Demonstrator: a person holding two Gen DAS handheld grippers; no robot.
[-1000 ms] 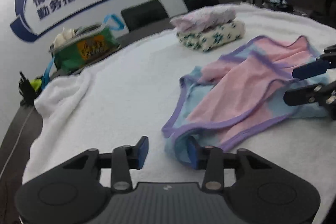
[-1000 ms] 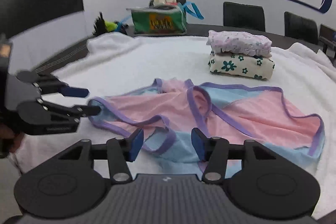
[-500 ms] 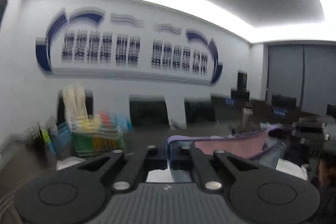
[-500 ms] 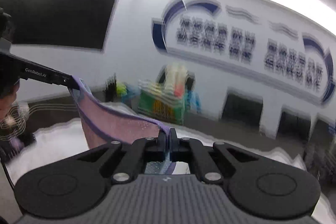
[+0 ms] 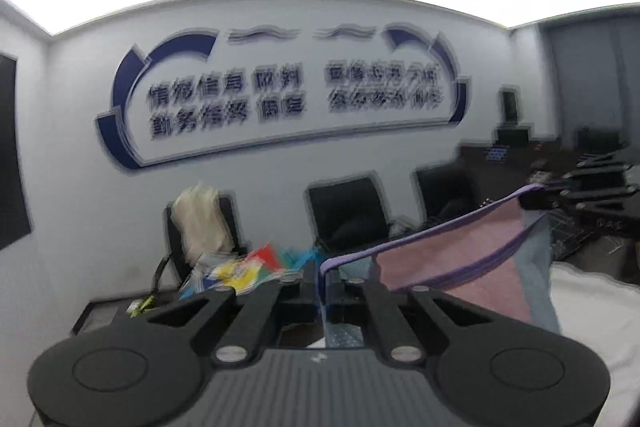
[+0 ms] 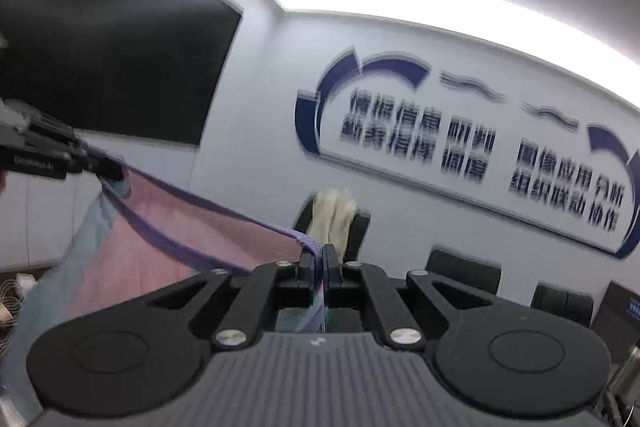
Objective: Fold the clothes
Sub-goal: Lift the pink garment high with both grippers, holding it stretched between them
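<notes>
A pink and pale blue garment (image 5: 448, 259) with purple trim hangs in the air, stretched between both grippers. My left gripper (image 5: 323, 277) is shut on one end of its purple hem. At the right of the left wrist view my right gripper (image 5: 532, 201) pinches the other end. In the right wrist view the right gripper (image 6: 319, 259) is shut on the purple edge of the garment (image 6: 160, 235), and the left gripper (image 6: 108, 169) holds the far corner at the left. The cloth sags below the taut top edge.
A white covered table (image 5: 592, 307) lies low at the right. Black office chairs (image 5: 348, 211) stand against the wall, one with a pale cloth (image 5: 200, 219) draped over it. A colourful bag (image 5: 248, 273) sits behind the left gripper. A dark screen (image 6: 100, 47) fills the left wall.
Both grippers shut on the garment's purple edge and rose high off the table, lifting it. The views now look level at the wall instead of down at the table.
</notes>
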